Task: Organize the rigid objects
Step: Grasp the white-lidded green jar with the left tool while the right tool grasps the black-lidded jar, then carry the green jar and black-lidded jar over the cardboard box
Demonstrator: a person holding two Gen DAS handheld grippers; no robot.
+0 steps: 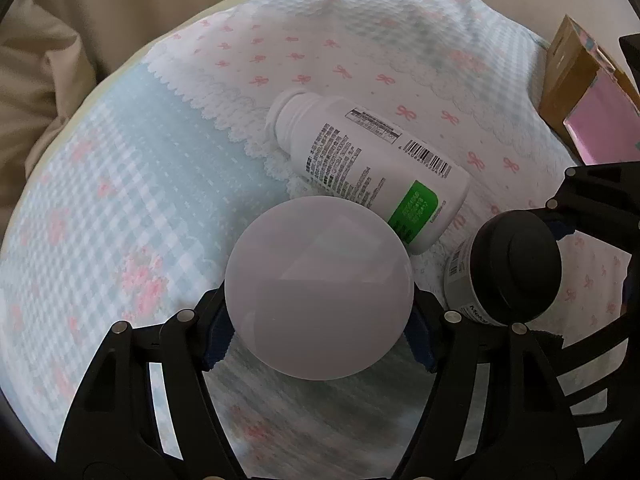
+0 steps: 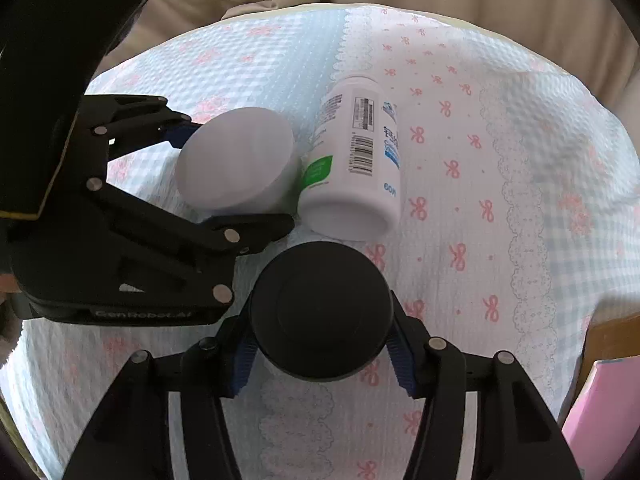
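White bottle (image 1: 368,168), black-lidded jar (image 1: 516,264), seemingly frosted-white jar (image 1: 319,287), pink-bowed cloth (image 1: 132,184).

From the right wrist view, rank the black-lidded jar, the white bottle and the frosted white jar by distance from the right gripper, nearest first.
1. Black-lidded jar: held between the right gripper fingers.
2. White bottle: lying on its side just beyond, slightly right.
3. Frosted white jar: beyond and left, in the left gripper.
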